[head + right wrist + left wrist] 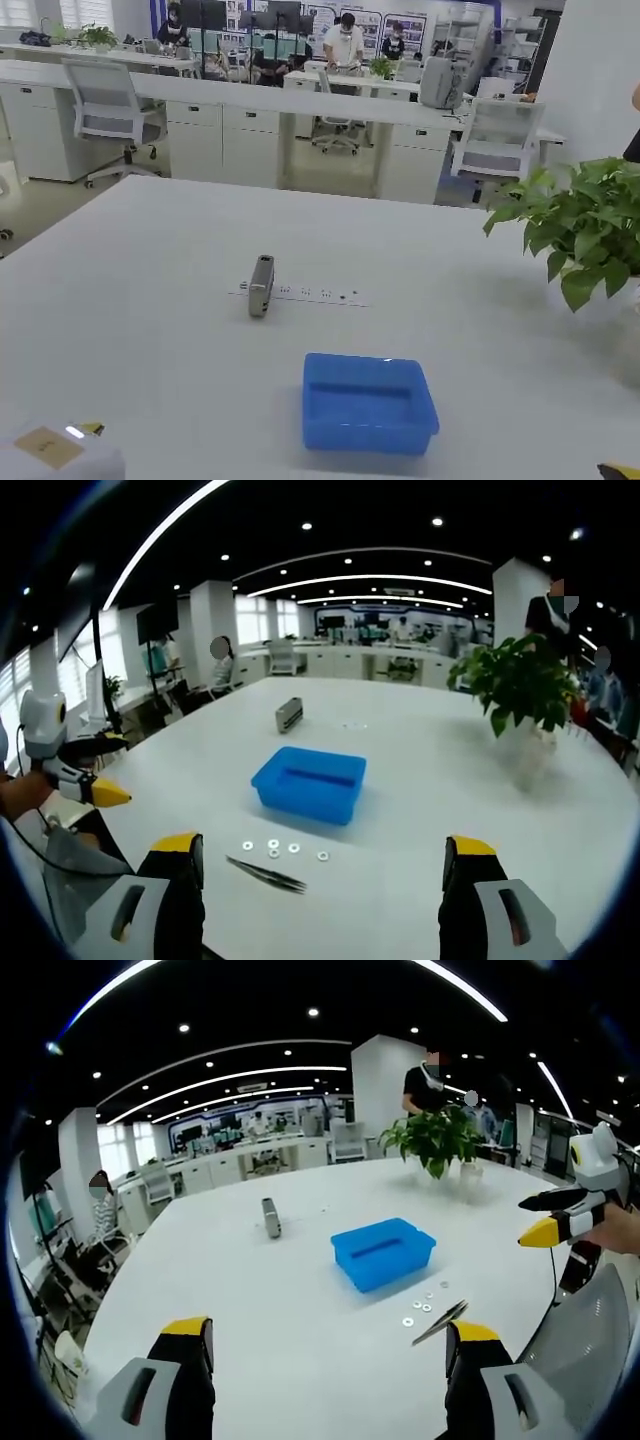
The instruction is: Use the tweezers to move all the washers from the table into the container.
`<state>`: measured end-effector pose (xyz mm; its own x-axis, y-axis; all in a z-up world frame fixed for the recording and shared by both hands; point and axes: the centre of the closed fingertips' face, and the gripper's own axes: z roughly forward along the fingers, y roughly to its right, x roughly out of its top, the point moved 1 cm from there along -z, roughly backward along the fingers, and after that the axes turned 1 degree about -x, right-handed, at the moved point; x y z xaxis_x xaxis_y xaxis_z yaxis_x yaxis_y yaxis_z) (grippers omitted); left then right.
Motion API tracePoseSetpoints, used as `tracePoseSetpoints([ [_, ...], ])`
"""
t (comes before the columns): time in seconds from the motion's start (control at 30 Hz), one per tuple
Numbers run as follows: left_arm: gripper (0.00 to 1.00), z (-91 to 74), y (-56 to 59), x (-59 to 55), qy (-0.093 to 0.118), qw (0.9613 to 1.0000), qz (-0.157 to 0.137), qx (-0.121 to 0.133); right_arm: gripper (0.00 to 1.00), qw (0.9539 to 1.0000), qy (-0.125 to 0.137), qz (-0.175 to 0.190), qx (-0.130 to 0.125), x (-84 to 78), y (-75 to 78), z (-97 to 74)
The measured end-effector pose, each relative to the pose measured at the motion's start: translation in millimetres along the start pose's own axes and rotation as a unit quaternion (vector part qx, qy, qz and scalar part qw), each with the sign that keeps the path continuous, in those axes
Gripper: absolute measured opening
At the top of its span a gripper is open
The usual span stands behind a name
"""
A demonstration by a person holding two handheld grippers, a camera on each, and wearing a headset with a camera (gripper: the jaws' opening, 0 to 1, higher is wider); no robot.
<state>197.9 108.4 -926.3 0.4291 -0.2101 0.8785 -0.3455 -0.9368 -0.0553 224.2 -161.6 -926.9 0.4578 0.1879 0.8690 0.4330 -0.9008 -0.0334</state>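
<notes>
Bright even ceiling-strip lighting, soft shadows; gripper views bowed at edges, head view slightly soft.

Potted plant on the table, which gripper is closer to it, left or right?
Right. The plant stands large, ahead and right of the right gripper. From the left gripper it sits small, far across the table, past the blue container.

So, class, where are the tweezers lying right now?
In the right gripper view, the tweezers lie flat on the white table at lower left, on the near side of the washers, which sit between them and the blue container.
</notes>
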Motion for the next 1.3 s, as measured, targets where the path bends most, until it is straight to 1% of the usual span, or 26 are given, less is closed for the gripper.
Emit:
tracePoseSetpoints([
  [0.1,0.99,3.1,1.4,-0.9,-0.002,1.0000,0.000,-0.004,0.99,1.0000,0.004,0.002,0.003,0.9,-1.1,1.1],
  [0.17,0.99,4.5,2.7,-0.5,-0.002,1.0000,0.003,-0.005,0.99,1.0000,0.002,0.001,0.004,-0.6,-1.0,2.2],
  [0.3,0.99,7.2,6.4,3.9,0.007,0.9999,0.004,-0.009,0.99,1.0000,-0.002,-0.003,0.004,-2.0,-1.7,4.4],
  [0.4,0.97,9.5,8.8,5.1,0.009,0.9998,0.005,-0.016,0.99,1.0000,-0.004,-0.003,0.004,-2.4,-2.6,6.7],
  [0.5,0.96,13.8,12.9,8.0,0.017,0.9992,0.015,-0.032,0.99,1.0000,-0.002,0.000,0.002,-1.5,-2.6,8.0],
  [0.57,0.95,17.8,15.5,6.8,0.015,0.9989,0.017,-0.041,0.99,1.0000,-0.002,0.001,0.000,-1.0,-2.9,8.2],
  [0.63,0.94,23.8,21.1,3.7,0.010,0.9978,0.022,-0.062,0.97,1.0000,0.000,0.000,-0.002,0.4,-4.1,7.3],
  [0.7,0.90,30.6,24.2,-2.2,-0.005,0.9969,0.027,-0.074,0.97,1.0000,-0.001,-0.001,-0.002,0.0,-5.4,6.8],
  [0.73,0.89,35.0,27.0,-4.9,-0.010,0.9959,0.037,-0.082,0.97,1.0000,-0.006,-0.003,-0.003,-2.0,-5.8,6.6],
  [0.8,0.84,39.4,34.3,-9.3,-0.022,0.9927,0.051,-0.107,0.96,1.0000,-0.008,-0.004,-0.003,-4.3,-6.7,6.1],
  [0.83,0.78,42.8,38.7,-12.7,-0.033,0.9901,0.061,-0.122,0.95,0.9999,-0.011,-0.004,-0.002,-6.6,-7.9,5.3],
  [0.87,0.73,45.1,43.0,-14.2,-0.037,0.9877,0.067,-0.136,0.92,0.9999,-0.013,-0.004,0.000,-8.0,-8.9,4.6],
  [0.9,0.68,47.9,52.1,-16.7,-0.043,0.9824,0.072,-0.167,0.91,0.9999,-0.013,-0.004,0.000,-9.2,-10.3,3.0],
  [0.93,0.62,49.8,56.8,-18.5,-0.050,0.9793,0.071,-0.183,0.90,0.9999,-0.012,-0.005,0.000,-9.7,-11.1,2.0],
  [0.97,0.58,53.1,60.7,-21.6,-0.062,0.9767,0.070,-0.193,0.89,0.9999,-0.013,-0.006,-0.001,-10.5,-11.9,1.0],
  [1.0,0.55,56.7,61.9,-22.3,-0.064,0.9759,0.074,-0.195,0.88,0.9999,-0.015,-0.009,-0.002,-11.3,-12.0,0.3],
  [1.07,0.52,64.4,70.4,-25.7,-0.068,0.9690,0.096,-0.217,0.85,0.9998,-0.014,-0.014,-0.002,-12.0,-12.3,-1.8],
  [1.1,0.50,67.2,73.0,-28.6,-0.075,0.9664,0.102,-0.224,0.85,0.9998,-0.014,-0.016,-0.002,-12.2,-12.1,-2.2],
  [1.13,0.47,70.2,76.0,-31.9,-0.084,0.9630,0.108,-0.232,0.85,0.9998,-0.014,-0.017,-0.002,-12.8,-11.6,-2.4],
  [1.17,0.46,71.8,77.5,-33.2,-0.087,0.9613,0.112,-0.236,0.85,0.9997,-0.015,-0.017,-0.001,-13.2,-11.5,-2.4],
  [1.2,0.45,80.9,85.1,-36.0,-0.084,0.9562,0.126,-0.251,0.85,0.9997,-0.021,-0.014,0.004,-16.7,-10.3,-2.4],
  [1.23,0.45,83.3,90.1,-38.2,-0.085,0.9515,0.131,-0.265,0.84,0.9996,-0.024,-0.013,0.005,-18.4,-9.8,-2.4],
  [1.27,0.44,87.6,95.3,-42.6,-0.092,0.9482,0.127,-0.276,0.83,0.9996,-0.026,-0.011,0.008,-19.3,-9.4,-2.4],
  [1.3,0.42,90.6,98.5,-45.4,-0.097,0.9457,0.126,-0.283,0.83,0.9996,-0.026,-0.008,0.012,-20.2,-9.9,-2.6],
])
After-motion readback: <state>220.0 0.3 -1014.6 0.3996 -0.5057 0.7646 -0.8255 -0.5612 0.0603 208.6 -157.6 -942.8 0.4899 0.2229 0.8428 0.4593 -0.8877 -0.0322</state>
